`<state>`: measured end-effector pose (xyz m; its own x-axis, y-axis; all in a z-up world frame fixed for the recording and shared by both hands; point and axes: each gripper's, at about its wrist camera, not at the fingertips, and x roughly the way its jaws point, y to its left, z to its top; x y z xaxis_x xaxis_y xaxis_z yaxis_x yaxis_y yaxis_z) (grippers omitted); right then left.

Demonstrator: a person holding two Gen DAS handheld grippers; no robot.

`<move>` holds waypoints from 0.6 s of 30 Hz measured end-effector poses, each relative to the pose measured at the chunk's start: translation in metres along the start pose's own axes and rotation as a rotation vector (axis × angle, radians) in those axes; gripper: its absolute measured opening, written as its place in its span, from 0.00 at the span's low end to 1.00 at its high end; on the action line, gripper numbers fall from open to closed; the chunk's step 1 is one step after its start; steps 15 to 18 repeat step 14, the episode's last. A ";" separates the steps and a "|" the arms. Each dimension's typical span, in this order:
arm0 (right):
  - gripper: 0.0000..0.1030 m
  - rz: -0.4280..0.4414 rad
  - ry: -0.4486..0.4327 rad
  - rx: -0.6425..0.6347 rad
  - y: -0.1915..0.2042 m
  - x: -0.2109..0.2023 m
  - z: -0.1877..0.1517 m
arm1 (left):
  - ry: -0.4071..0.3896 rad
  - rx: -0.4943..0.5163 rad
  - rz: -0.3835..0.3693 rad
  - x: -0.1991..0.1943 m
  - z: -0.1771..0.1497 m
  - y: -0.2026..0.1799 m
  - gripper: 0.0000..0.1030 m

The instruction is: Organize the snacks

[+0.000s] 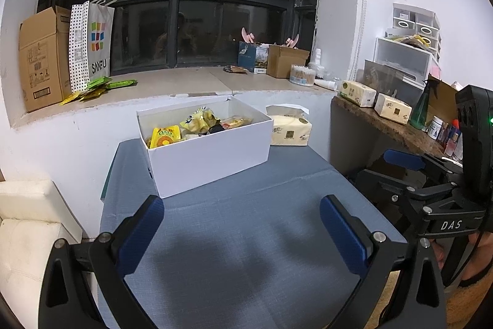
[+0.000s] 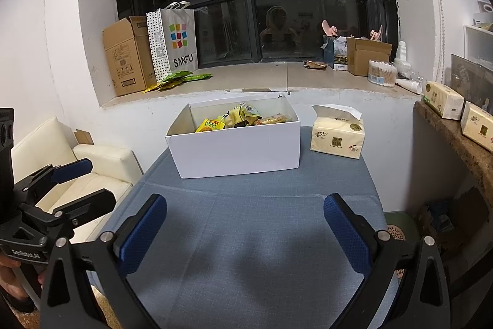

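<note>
Snacks (image 1: 197, 125) heaped in white box (image 1: 209, 156) at table's (image 1: 246, 221) far end.
Left view: left gripper (image 1: 242, 224) spread wide, empty, well short of box. Right view: right gripper (image 2: 245, 225) likewise apart, empty; risk of nudging light box or crushing soft packets.

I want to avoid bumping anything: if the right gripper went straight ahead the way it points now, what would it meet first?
Probably the white box of snacks. The right gripper, open and empty, looks along the bare blue tablecloth at the box's near wall. Its height is unclear, so it might graze the cloth first.
</note>
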<state>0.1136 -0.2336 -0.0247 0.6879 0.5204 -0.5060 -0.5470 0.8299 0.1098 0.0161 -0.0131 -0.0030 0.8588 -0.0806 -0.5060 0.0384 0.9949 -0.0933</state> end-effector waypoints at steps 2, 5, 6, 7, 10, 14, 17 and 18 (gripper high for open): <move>1.00 0.000 -0.001 0.001 0.000 -0.001 0.000 | 0.002 0.001 -0.001 0.000 0.000 0.000 1.00; 1.00 0.000 0.000 0.000 0.000 0.000 0.000 | 0.006 0.004 0.001 0.001 -0.001 0.000 1.00; 1.00 0.000 0.000 0.000 0.000 0.000 0.000 | 0.005 0.004 0.002 0.001 -0.001 0.000 1.00; 1.00 0.001 0.000 0.001 0.000 -0.001 0.000 | 0.005 0.003 -0.001 0.001 -0.001 0.000 1.00; 1.00 0.000 0.000 0.000 0.000 0.000 0.000 | 0.002 -0.001 -0.005 0.001 -0.001 0.000 1.00; 1.00 0.002 -0.001 0.000 0.000 -0.001 -0.001 | -0.002 -0.003 -0.020 -0.001 -0.001 0.001 1.00; 1.00 0.002 -0.001 0.000 0.000 -0.001 -0.001 | -0.002 -0.003 -0.020 -0.001 -0.001 0.001 1.00; 1.00 0.002 -0.001 0.000 0.000 -0.001 -0.001 | -0.002 -0.003 -0.020 -0.001 -0.001 0.001 1.00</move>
